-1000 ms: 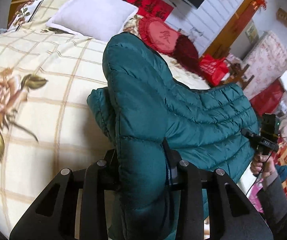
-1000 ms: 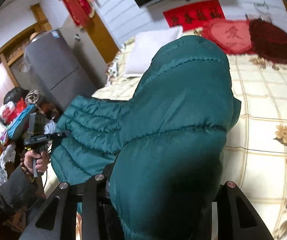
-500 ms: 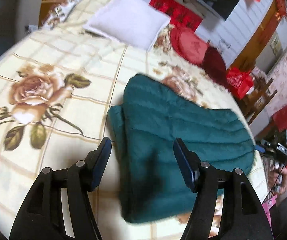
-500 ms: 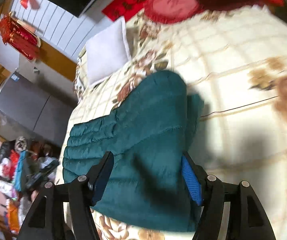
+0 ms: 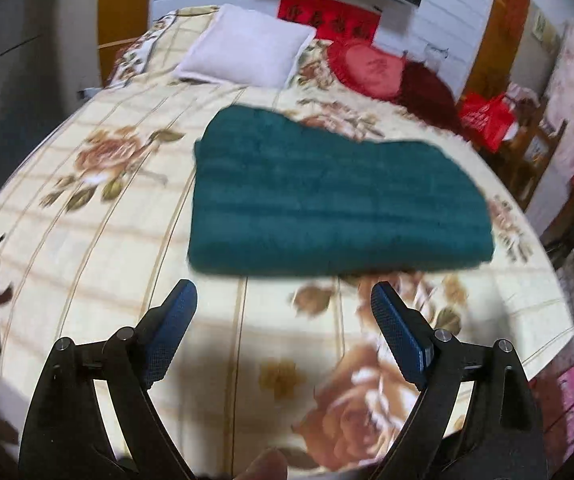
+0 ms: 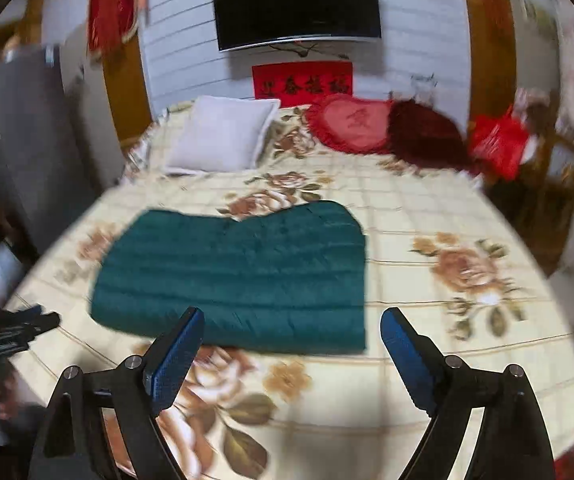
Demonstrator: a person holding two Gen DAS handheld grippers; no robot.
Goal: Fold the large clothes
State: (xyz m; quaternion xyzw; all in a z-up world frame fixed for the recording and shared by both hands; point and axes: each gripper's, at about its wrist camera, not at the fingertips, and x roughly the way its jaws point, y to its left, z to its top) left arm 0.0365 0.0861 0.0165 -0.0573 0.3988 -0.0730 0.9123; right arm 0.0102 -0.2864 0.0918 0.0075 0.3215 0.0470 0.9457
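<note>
Both your left gripper (image 5: 283, 322) and right gripper (image 6: 291, 346) gaped wide, empty; the puffy folded teal down jacket (image 6: 239, 276), mid-frame, risked springing open.

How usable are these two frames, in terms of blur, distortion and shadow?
Left wrist view: motion blur softens the teal jacket and the floral bedspread; the open left gripper stays sharp and casts a shadow below it. Right wrist view: the jacket's quilting is clearer, the edges smear, the fisheye bends the TV, and the open right gripper is crisp.
</note>
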